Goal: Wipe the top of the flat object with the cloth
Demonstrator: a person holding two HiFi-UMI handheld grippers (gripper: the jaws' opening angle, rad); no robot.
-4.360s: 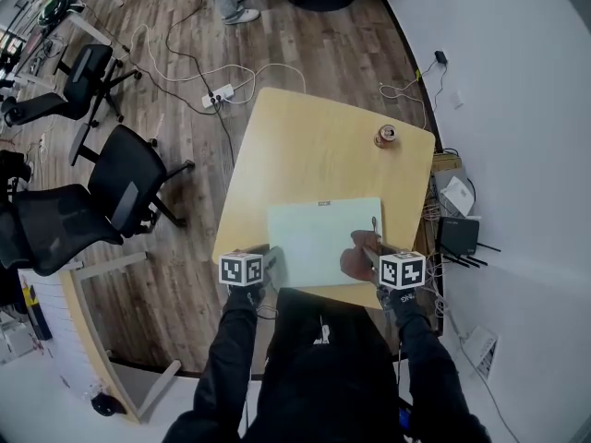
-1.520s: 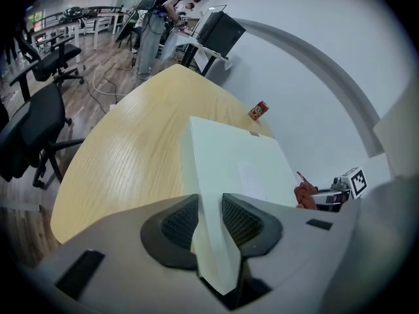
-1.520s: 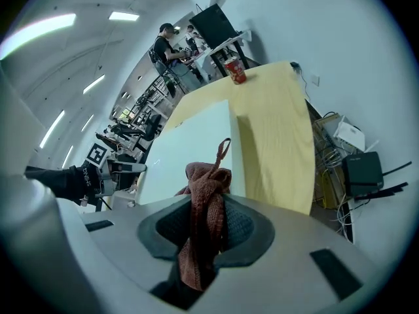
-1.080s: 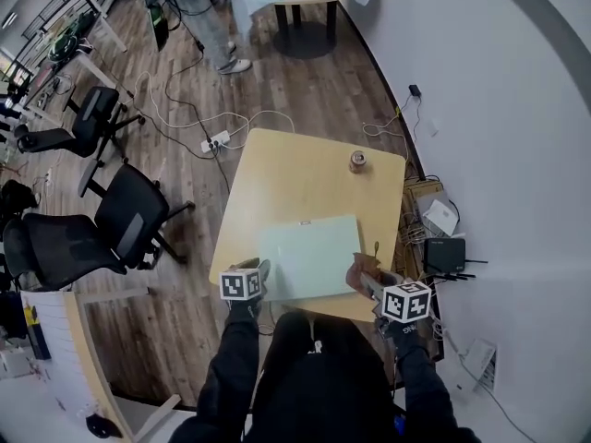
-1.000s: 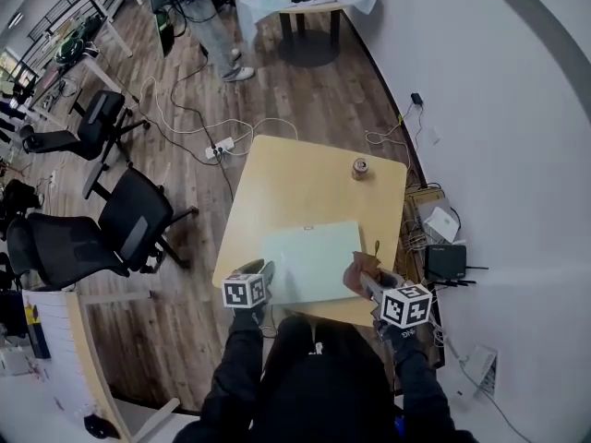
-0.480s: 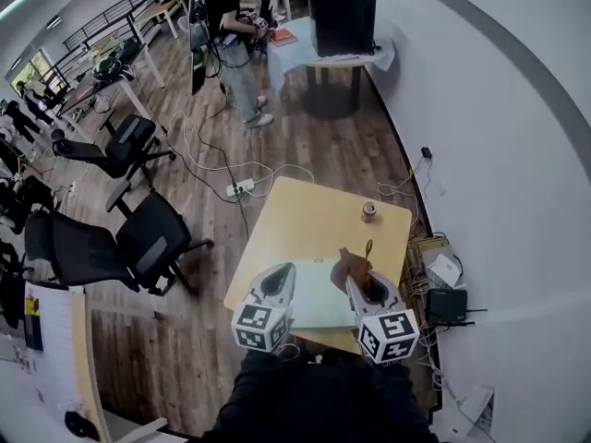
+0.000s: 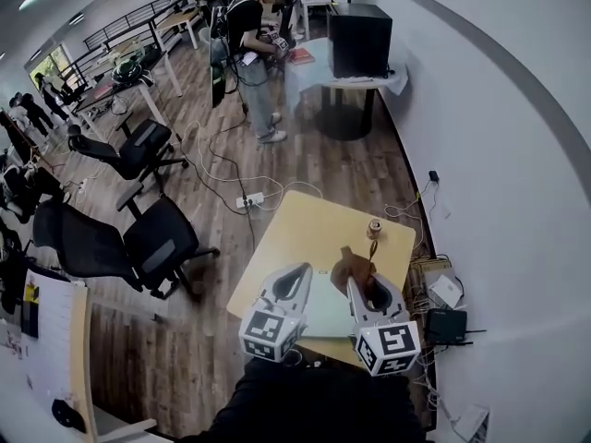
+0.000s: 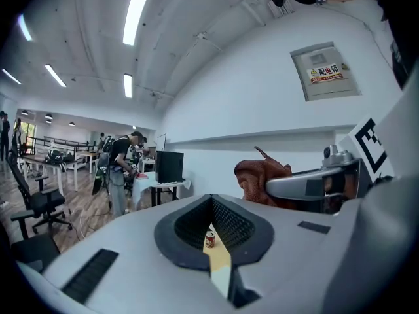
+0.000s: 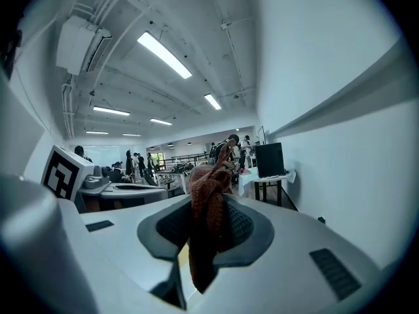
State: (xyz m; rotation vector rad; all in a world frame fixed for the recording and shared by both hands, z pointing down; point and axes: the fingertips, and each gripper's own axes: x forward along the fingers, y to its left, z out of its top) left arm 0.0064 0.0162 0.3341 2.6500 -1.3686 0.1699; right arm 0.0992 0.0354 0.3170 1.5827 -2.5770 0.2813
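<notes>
The brown cloth hangs bunched from my right gripper, which is shut on it and held up above the table. In the right gripper view the cloth fills the space between the jaws. My left gripper is raised beside it, shut, with nothing held; in its own view the left gripper shows closed pads. The flat pale green object lies on the wooden table below, partly hidden by both grippers. The left gripper view also shows the cloth to its right.
A small can stands near the table's far right corner. Black office chairs stand left of the table. Cables and a power strip lie on the floor beyond. A person stands by a far table. The wall runs along the right.
Both grippers have risen off the table towards the head camera, the right one carrying the cloth. The left jaws have gone from open to shut. The head view has tilted up.
</notes>
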